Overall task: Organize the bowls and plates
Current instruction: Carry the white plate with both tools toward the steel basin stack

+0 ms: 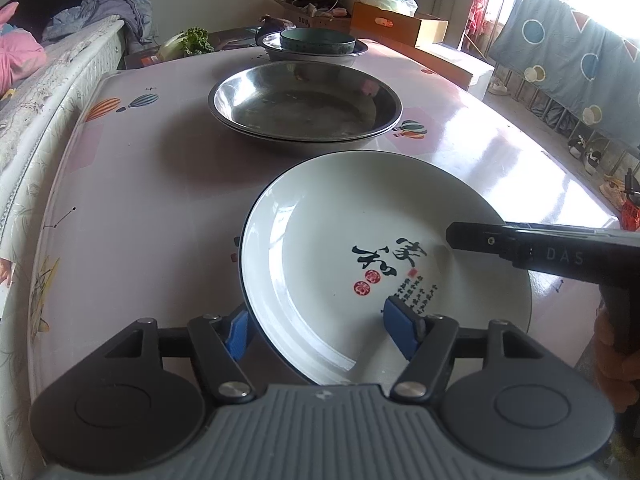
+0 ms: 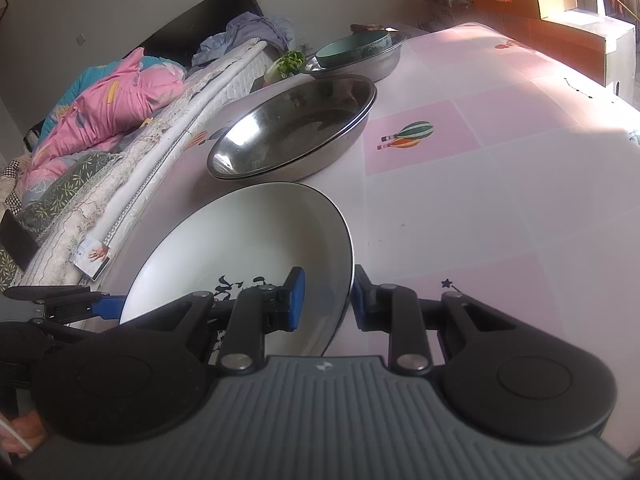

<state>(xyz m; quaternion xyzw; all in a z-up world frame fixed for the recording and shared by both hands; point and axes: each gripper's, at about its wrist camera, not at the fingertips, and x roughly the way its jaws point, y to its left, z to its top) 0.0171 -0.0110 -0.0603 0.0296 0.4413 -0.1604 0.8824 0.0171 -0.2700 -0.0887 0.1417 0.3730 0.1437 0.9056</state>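
Note:
A white plate (image 1: 340, 240) with black calligraphy lies near me on the pink table (image 1: 132, 208). My left gripper (image 1: 318, 330) is open and straddles the plate's near rim. One blue pad (image 1: 236, 334) is outside the rim, and the other rests over the plate's inside. My right gripper (image 2: 327, 300) is shut on the plate (image 2: 240, 240) at its right rim, one pad inside and one outside. In the left wrist view its black finger (image 1: 480, 240) reaches over the plate from the right. Beyond the plate sit two stacked steel basins (image 1: 304, 104), and farther back a teal bowl (image 1: 316, 40) inside another steel basin (image 1: 272, 50).
A bed with pink and grey bedding (image 2: 108, 108) runs along the table's left side. Leafy greens (image 1: 192, 42) and cardboard boxes (image 1: 400, 24) are behind the table. A drying rack with blue cloth (image 1: 560, 52) stands at the right. A hand (image 1: 616, 364) holds the right gripper's handle.

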